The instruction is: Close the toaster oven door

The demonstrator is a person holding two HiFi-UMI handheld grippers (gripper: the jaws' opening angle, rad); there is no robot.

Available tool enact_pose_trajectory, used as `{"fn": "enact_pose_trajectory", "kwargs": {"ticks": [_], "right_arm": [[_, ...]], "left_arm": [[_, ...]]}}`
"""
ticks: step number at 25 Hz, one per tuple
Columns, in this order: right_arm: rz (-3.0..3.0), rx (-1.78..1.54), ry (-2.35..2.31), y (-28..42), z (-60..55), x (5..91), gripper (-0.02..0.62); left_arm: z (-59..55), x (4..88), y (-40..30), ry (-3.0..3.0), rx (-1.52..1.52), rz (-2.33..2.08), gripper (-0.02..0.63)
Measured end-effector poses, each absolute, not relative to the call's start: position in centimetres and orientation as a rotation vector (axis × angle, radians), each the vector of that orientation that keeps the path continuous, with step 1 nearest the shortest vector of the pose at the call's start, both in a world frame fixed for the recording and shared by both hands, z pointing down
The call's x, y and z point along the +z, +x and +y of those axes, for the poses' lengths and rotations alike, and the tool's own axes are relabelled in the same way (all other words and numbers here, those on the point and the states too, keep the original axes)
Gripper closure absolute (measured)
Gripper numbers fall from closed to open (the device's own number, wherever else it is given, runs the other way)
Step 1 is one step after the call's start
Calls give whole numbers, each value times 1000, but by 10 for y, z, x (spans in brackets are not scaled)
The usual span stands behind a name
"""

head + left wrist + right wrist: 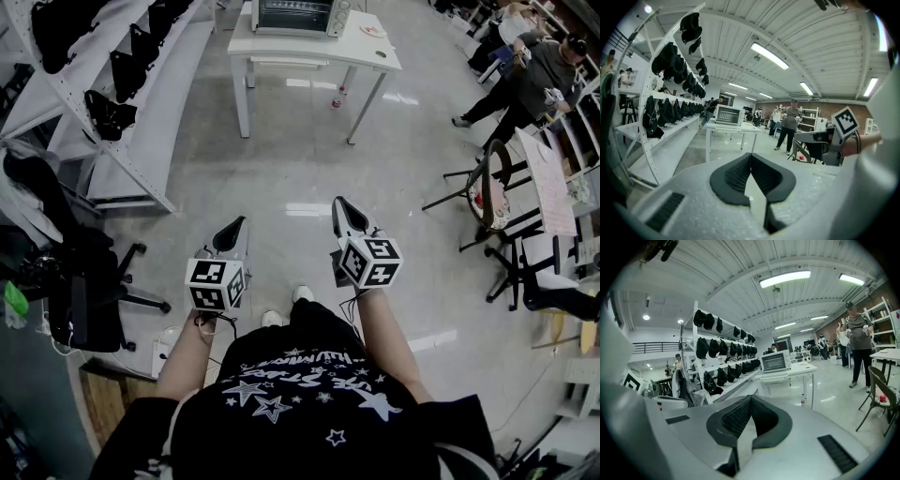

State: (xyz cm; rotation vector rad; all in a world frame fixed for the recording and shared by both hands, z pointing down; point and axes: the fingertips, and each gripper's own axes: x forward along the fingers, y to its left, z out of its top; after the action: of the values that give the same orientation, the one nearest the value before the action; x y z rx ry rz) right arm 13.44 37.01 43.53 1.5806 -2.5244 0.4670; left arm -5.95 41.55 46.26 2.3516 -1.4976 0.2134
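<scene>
The silver toaster oven (298, 16) stands on a white table (319, 49) several steps ahead across the floor. It also shows small in the left gripper view (729, 115) and the right gripper view (775, 362). Its glass door looks upright against the front. My left gripper (236, 225) and right gripper (341, 204) are held side by side at waist height, pointing toward the table and far from the oven. In both gripper views the black pads (750, 155) (750, 398) meet at the tip with nothing between them.
A long white rack with dark bags (117, 89) runs along the left. A black office chair (89, 295) sits at the near left. Chairs and a desk (497, 202) stand at the right, with people (539, 70) beyond. A small bottle (337, 97) stands under the table.
</scene>
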Motion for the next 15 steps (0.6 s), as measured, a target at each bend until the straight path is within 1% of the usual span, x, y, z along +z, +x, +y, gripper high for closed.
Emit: {"fn": "enact_pose_trajectory", "kwargs": {"ticks": [15], "right_arm": [[-2498, 470, 1545, 131, 390, 444, 594]], "left_arm": [[434, 469, -65, 2340, 216, -1502, 586]]}}
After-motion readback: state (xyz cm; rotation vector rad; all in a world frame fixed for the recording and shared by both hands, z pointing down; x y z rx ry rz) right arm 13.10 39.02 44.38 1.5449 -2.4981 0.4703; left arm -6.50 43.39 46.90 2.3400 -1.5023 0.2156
